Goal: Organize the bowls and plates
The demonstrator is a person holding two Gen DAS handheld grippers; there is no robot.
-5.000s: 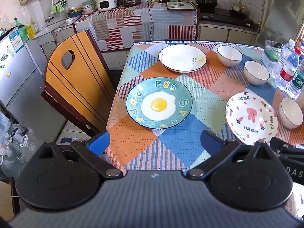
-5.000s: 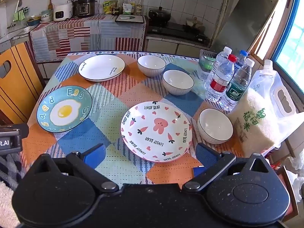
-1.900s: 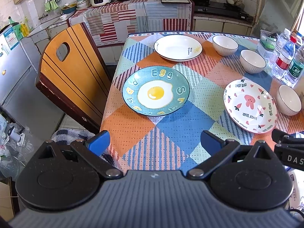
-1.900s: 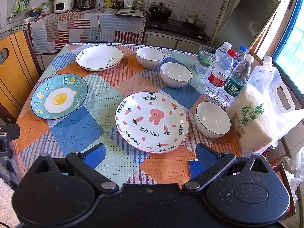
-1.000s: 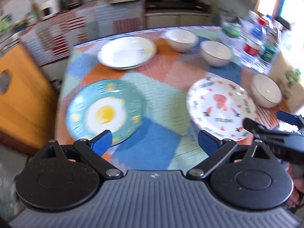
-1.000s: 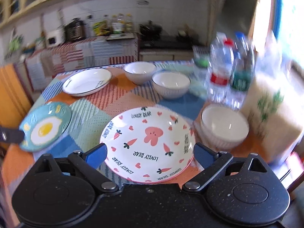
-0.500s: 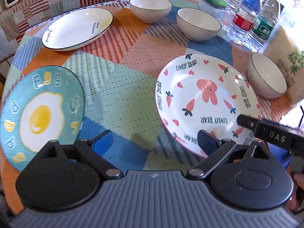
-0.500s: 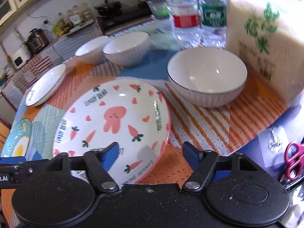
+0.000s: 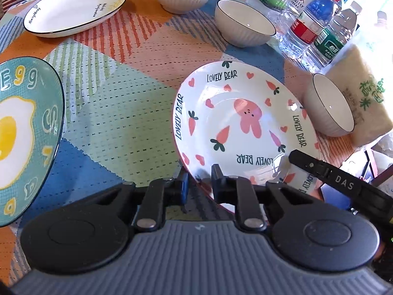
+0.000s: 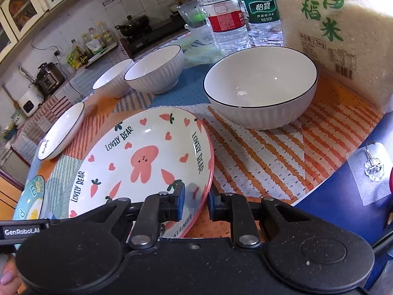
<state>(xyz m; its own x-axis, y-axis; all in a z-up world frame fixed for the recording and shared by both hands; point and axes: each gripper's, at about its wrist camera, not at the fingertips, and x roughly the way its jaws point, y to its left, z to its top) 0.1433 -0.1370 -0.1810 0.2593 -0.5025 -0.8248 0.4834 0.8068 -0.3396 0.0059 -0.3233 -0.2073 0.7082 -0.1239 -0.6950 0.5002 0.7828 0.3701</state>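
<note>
The rabbit plate (image 9: 245, 123) (image 10: 147, 162), white with pink hearts, carrots and the words "LOVELY BEAR" repeated round its rim, sits on the bench (image 9: 118, 113) with its near edge caught from two sides: my left tongs (image 9: 199, 184) are closed on the near-left rim, one blue pad under it and one black pad inside, and my right tongs (image 10: 194, 201) are closed on the near-right rim the same way. I can read "DAS" on the right rig's black arm in the left view and "GenRobot.AI" on the left rig in the right view. To the left lies the teal egg plate (image 9: 24, 132) lettered "E99", and farther back a white plate (image 9: 73, 7) with small script I can only partly read. Three ribbed white bowls stand apart: the near bowl (image 10: 260, 93) just beside the rabbit plate, the middle bowl (image 10: 154, 71) and the far bowl (image 10: 111, 78) behind. Beyond them are water bottles (image 10: 221, 12), one labelled "Vitality" in the left view, and a rice bag (image 10: 336, 29) marked "2.5kg"
</note>
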